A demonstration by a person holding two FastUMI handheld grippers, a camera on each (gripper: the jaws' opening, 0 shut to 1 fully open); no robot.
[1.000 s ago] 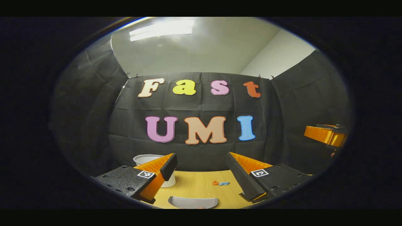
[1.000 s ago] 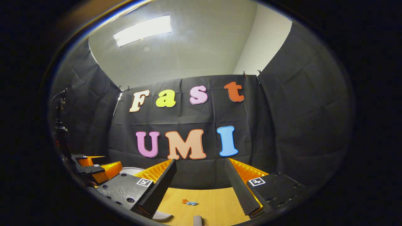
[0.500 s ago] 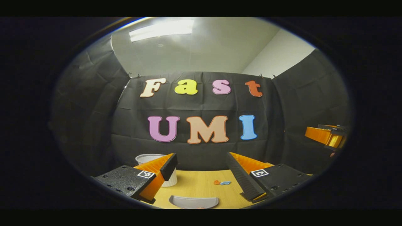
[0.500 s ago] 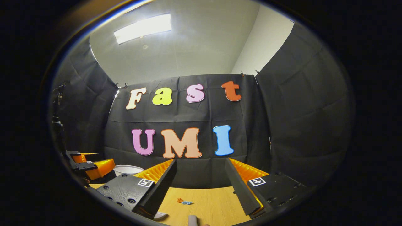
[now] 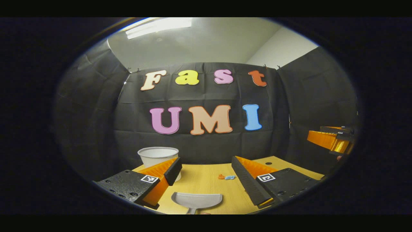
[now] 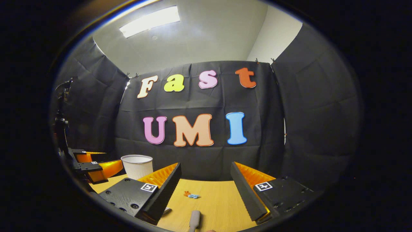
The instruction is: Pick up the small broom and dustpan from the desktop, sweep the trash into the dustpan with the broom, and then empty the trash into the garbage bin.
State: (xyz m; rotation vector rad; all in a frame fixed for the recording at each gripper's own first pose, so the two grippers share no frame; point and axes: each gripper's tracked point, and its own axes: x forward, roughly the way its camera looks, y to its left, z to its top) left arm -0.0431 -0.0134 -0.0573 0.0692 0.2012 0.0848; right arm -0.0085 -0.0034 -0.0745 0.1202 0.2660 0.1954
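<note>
In the left gripper view, a grey dustpan (image 5: 197,201) lies on the wooden desktop (image 5: 199,183) just below and ahead of my open left gripper (image 5: 206,169). Nothing is between its fingers. Small orange and blue trash scraps (image 5: 226,177) lie farther ahead. In the right gripper view, my right gripper (image 6: 206,178) is open and empty above the desktop (image 6: 219,199). The grey end of the broom (image 6: 194,219) lies below it, at the bottom edge. The trash scraps (image 6: 191,195) lie a little beyond. The rest of the broom is hidden.
A white garbage bin (image 5: 158,155) stands at the back left of the desktop, also seen as the bin (image 6: 137,166) beside the left gripper (image 6: 93,167). The right gripper (image 5: 331,140) hovers at the far right. Black cloth walls close in behind and beside the table.
Both views have tipped downward, so more of the desktop, bin, dustpan and broom end show. Both grippers stay open and hold nothing.
</note>
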